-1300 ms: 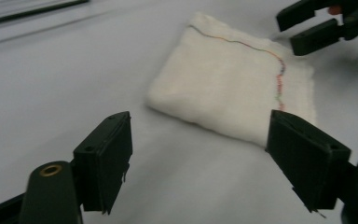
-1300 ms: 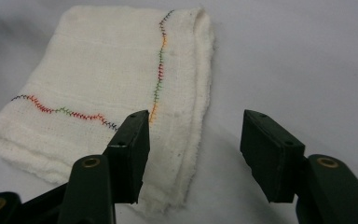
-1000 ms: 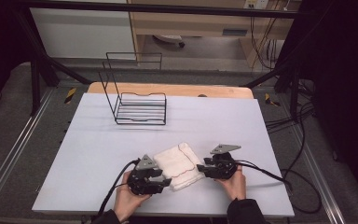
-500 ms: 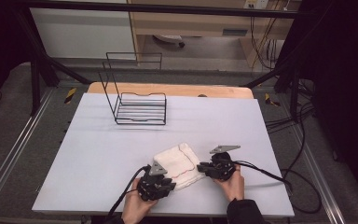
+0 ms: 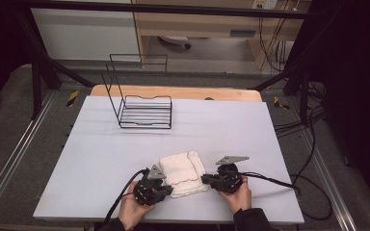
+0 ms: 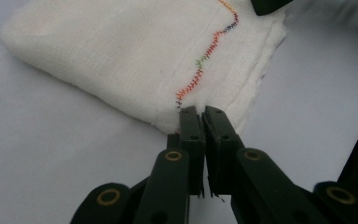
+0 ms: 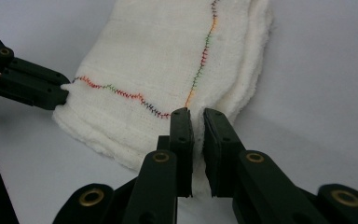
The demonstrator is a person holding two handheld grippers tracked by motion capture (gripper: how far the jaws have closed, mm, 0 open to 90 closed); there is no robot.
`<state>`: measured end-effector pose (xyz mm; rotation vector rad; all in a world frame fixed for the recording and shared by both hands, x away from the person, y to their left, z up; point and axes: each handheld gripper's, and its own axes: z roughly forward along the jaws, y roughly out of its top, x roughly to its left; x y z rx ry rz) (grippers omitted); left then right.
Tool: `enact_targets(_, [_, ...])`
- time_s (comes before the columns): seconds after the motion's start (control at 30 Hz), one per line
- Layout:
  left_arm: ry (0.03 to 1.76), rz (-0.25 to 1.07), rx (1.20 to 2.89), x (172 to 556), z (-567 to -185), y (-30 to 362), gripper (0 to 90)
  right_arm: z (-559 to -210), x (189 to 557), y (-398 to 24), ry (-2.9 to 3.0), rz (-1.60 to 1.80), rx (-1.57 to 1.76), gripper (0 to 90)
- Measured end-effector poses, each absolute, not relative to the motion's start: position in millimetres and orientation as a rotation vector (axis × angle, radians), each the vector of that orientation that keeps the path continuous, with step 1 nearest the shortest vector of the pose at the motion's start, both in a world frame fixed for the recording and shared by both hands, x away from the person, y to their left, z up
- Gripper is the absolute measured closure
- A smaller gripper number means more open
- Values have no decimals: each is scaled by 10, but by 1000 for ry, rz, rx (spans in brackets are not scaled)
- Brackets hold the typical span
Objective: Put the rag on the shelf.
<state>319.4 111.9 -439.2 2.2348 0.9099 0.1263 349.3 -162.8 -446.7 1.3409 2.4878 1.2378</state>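
High view takes in the pale grey surface point(image 5: 221, 125) first, with a black wire rack point(image 5: 142, 108) standing toward its far left, well apart from the work. Taking the folded white cloth point(image 5: 183, 171) as the landmark: it lies near the surface's near edge, a soft stack of several layers, its long axis running from the near edge away toward the rack side.

Left tongs point(image 5: 169, 191) sit at the cloth's near left corner, and the right tongs point(image 5: 205, 179) meet its right edge, so the cloth lies between the two hands, each tool pointing inward at it. Neither hand is clearly nearer; both are already touching it.

Left gripper view has the left tongs point(image 6: 204, 112) with jaws that have just been closing and now stand all but together, pinching the cloth's point(image 6: 121, 56) corner where the multicoloured stitching line point(image 6: 200, 70) ends. Right gripper view gives the right tongs point(image 7: 196, 116) likewise just closed down, a thin fold of the cloth's point(image 7: 158, 51) edge nipped between the pads, close by the bend in the stitching.

Judging by this, the coming move turns on the two grips being on neighbouring corners of the same near end: lifting or drawing apart from here would open the fold along the long axis.
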Motion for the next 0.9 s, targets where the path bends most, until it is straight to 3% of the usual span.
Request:
enact_targets(0.13, [896, 138, 2236, 3178, -4397, 1118, 850, -4468, 3489, -1582, 2498, 1193, 1293, 783])
enact_targets(0.23, [877, 113, 2223, 3196, -4373, 1167, 802, -4459, 3490, -1600, 2494, 1222, 1257, 667])
enact_targets(0.43, [899, 194, 2175, 3311, -4283, 1294, 513, -4397, 3513, -1645, 2432, 1275, 1161, 422])
enact_targets(0.67, [987, 247, 2147, 3643, -4300, 1373, 283, -4422, 3582, -1695, 2402, 1289, 1161, 181])
enact_targets(0.9, [1105, 242, 2102, 4013, -4362, 1408, 266, -4429, 3618, -1726, 2414, 1259, 1167, 108])
